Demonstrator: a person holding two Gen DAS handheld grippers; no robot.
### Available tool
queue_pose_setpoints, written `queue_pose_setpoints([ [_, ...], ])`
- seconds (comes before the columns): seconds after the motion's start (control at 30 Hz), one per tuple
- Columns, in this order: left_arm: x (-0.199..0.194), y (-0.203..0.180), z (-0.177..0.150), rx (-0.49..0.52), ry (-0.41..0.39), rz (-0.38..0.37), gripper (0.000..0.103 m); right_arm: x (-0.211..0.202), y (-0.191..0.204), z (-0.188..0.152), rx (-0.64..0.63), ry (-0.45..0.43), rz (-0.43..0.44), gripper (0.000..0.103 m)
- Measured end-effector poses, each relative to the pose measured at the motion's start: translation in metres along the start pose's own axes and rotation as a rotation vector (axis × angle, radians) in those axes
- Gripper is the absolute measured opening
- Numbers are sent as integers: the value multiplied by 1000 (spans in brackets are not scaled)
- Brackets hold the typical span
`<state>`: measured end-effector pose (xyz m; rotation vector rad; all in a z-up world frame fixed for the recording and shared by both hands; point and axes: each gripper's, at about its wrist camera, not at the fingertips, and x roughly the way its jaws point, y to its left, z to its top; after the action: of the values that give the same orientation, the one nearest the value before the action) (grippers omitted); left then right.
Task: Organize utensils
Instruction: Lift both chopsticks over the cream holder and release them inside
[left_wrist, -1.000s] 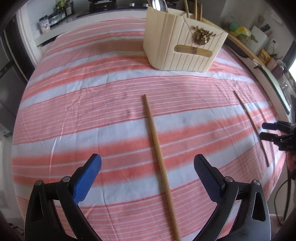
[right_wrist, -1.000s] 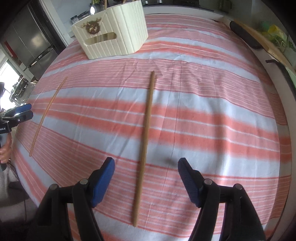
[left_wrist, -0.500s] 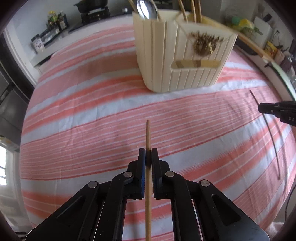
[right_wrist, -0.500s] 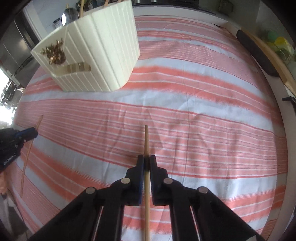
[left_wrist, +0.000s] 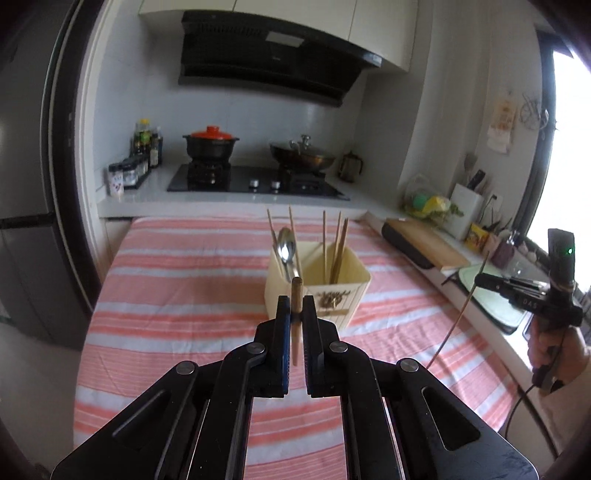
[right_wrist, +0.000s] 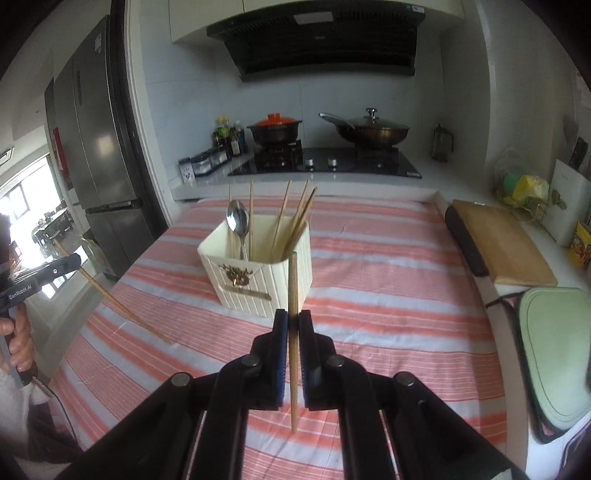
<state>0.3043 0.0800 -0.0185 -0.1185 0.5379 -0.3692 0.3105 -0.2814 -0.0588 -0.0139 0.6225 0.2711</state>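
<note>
The striped tablecloth (left_wrist: 184, 280) covers the table, and the cream utensil holder (right_wrist: 258, 280) stands on it ahead of both claws, already carrying a spoon (right_wrist: 238, 221) and several upright chopsticks.

The left claw (left_wrist: 294, 314) is clamped on a chopstick (left_wrist: 296, 325), raised clear of the cloth; in its own view the stick runs nearly up and down through the pads. The holder sits just beyond and slightly right of that claw's tips.

The right claw (right_wrist: 291, 325) is likewise clamped on a second chopstick (right_wrist: 293, 332), its long axis close to vertical in that view, upper end overlapping the holder's near right corner, lower end hanging free below the pads.

Judging from both views, the left claw looks somewhat nearer the holder. The move ahead likely turns on standing each stick's long axis upright over the open top, so it drops inside rather than catching the rim.
</note>
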Motion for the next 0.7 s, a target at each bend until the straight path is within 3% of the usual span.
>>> queue_pose_setpoints([
  [0.23,-14,7,72,-4,-114,5,4,-15,1,60,-7,-133,-32,6],
  [0.43,8,6,136,-41,-181,-8,4,-7,5,134,-30,-255,-20,6],
  [0.57,33,0,154,-48,-194,-23,4,13,13,164,-32,-295,19,6],
  [0.7,68,-10,160,-30,-199,-10,4,44,23,174,-57,-297,59,6],
])
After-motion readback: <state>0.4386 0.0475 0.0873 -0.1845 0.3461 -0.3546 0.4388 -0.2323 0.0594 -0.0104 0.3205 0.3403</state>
